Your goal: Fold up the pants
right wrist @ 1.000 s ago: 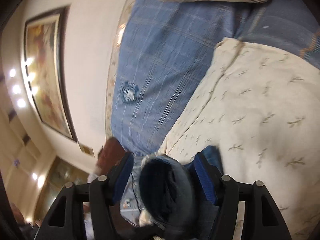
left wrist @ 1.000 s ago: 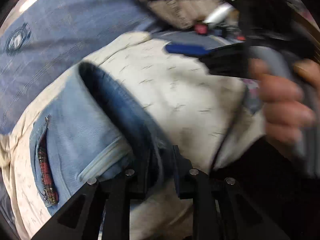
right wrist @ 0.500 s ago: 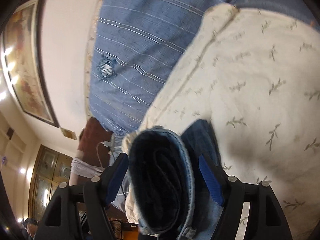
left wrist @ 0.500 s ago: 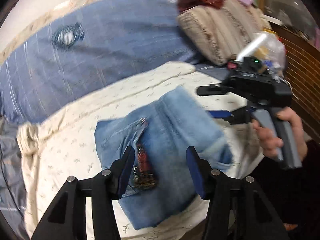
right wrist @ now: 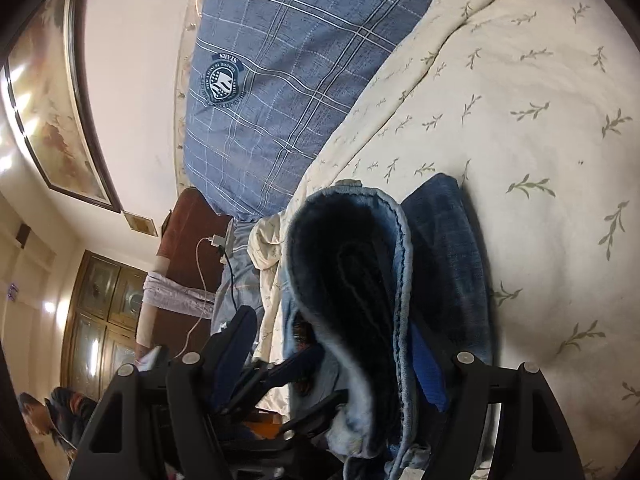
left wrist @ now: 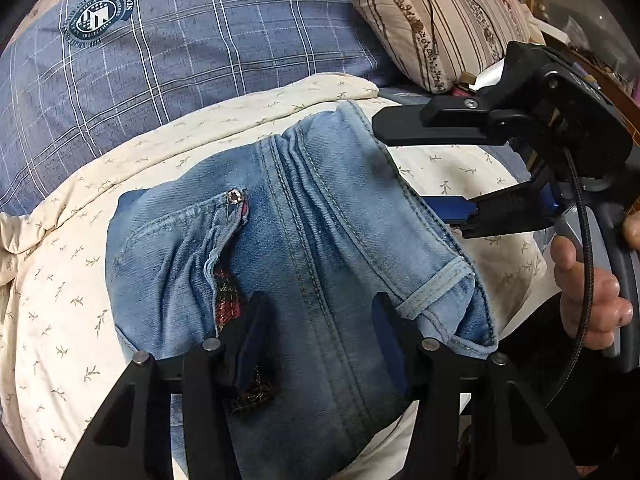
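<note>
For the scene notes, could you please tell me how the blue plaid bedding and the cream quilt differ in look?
The blue plaid bedding has white check lines and a round crest; the cream quilt has small green sprigs. The bedding lies farther back, toward the wall; the quilt lies nearer and carries the folded jeans. Both are soft bed coverings.

- Let go of the folded light blue denim pants [left wrist: 304, 248]; left gripper [left wrist: 316, 336] jaws now apart above them.
- Pulled back, showing the whole bundle.

One jeans [left wrist: 304, 240]; two claws [left wrist: 316, 332]; one pillow [left wrist: 440, 24]
</note>
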The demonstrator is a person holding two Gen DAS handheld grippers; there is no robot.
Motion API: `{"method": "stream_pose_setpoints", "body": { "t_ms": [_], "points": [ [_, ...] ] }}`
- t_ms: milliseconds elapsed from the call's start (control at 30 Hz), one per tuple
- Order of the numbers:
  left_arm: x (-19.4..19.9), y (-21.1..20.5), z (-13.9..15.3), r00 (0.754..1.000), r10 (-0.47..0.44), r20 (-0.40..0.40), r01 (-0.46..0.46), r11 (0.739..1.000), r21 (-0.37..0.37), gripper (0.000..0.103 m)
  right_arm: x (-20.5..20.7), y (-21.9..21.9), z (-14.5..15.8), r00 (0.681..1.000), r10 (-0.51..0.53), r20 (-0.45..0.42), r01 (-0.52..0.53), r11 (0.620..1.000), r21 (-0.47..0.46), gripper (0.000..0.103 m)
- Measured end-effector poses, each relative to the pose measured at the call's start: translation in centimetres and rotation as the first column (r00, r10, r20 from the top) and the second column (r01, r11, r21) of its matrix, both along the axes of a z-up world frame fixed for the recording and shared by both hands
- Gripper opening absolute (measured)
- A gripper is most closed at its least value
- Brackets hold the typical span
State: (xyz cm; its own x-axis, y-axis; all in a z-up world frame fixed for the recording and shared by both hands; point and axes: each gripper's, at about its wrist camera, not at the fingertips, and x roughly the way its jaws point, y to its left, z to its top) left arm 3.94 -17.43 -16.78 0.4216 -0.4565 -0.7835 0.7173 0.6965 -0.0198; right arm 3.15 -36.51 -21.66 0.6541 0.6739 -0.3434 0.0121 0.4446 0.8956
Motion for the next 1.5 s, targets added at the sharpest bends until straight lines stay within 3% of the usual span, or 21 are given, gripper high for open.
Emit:
{"method": "stream_pose_setpoints", "body": {
  "t_ms": [133,167,200,233,300,400,467,600,733,833,933,1000,1067,1267,1400,1500],
  "points": [
    [0.2,0.2,0.0,1.000,0.002,-0.006,-0.002,1.000,-0.021,0.054,0.6,1.5,-0.3,0.999,0.014,-0.038,-0.019,0.991,-0.135,0.076],
    [-0.1,0.3,0.0,1.000,0.002,-0.003,-0.002,1.000,-0.024,0.054,0.8,2.0,-0.5,0.998,0.023,-0.052,-0.032,0.982,-0.184,0.070],
    [-0.1,0.3,0.0,1.000,0.004,-0.002,-0.004,1.000,-0.024,0.054,1.0,2.8,-0.7,0.997,0.031,-0.070,-0.048,0.965,-0.258,0.043],
    [-0.1,0.4,0.0,1.000,0.006,-0.006,-0.006,1.000,-0.021,0.054,1.2,3.4,-1.0,0.995,0.046,-0.091,-0.072,0.948,-0.310,0.025],
    [-0.3,0.5,0.1,1.000,0.013,0.001,-0.013,1.000,-0.026,0.054,1.2,4.0,-1.1,0.994,0.048,-0.097,-0.078,0.936,-0.342,0.016],
    [-0.2,1.0,1.1,0.999,0.027,-0.028,-0.029,0.998,-0.061,0.054,-0.2,4.2,0.9,0.999,0.049,0.005,-0.044,0.933,-0.358,0.009],
    [-0.1,0.9,1.9,0.999,0.022,-0.033,-0.025,0.997,-0.079,0.054,-1.2,3.7,1.9,0.998,0.028,0.061,-0.005,0.934,-0.357,0.009],
    [-0.2,-0.2,2.2,1.000,-0.006,-0.025,0.004,0.996,-0.088,0.054,-1.8,1.7,2.3,0.995,-0.054,0.082,0.078,0.940,-0.333,0.009],
    [0.1,-1.7,-0.3,1.000,-0.021,-0.008,0.021,1.000,-0.009,0.055,-0.6,0.0,0.0,0.993,-0.102,-0.058,0.081,0.955,-0.287,0.009],
    [-0.5,-1.9,-1.1,0.997,-0.046,0.064,0.046,0.999,0.004,0.055,0.4,-0.7,-2.6,0.981,-0.105,-0.162,0.066,0.972,-0.226,0.013],
    [-0.5,-1.4,-0.5,0.998,-0.047,0.051,0.046,0.999,0.013,0.055,0.4,-1.4,-3.4,0.980,-0.091,-0.178,0.067,0.988,-0.139,0.017],
    [-0.4,-0.7,0.4,0.999,-0.032,0.021,0.032,0.999,-0.005,0.055,0.5,-1.2,-3.3,0.979,-0.083,-0.184,0.061,0.991,-0.122,0.021],
    [-1.0,0.1,1.7,0.999,-0.011,0.042,0.012,1.000,-0.017,0.056,0.3,-1.1,-2.7,0.980,-0.080,-0.182,0.059,0.991,-0.120,0.026],
    [-2.6,3.0,4.8,0.973,0.103,0.207,-0.109,0.994,0.017,0.075,-1.4,-2.2,0.0,0.980,-0.183,-0.084,0.166,0.970,-0.181,0.036],
    [-1.7,4.7,5.3,0.958,0.181,0.221,-0.195,0.980,0.043,0.075,-3.2,-2.2,2.7,0.968,-0.244,0.061,0.251,0.934,-0.253,0.036],
    [-0.5,5.8,5.0,0.948,0.241,0.209,-0.257,0.965,0.055,0.075,-3.7,-0.9,4.8,0.957,-0.224,0.182,0.269,0.922,-0.277,0.036]
  ]
}}
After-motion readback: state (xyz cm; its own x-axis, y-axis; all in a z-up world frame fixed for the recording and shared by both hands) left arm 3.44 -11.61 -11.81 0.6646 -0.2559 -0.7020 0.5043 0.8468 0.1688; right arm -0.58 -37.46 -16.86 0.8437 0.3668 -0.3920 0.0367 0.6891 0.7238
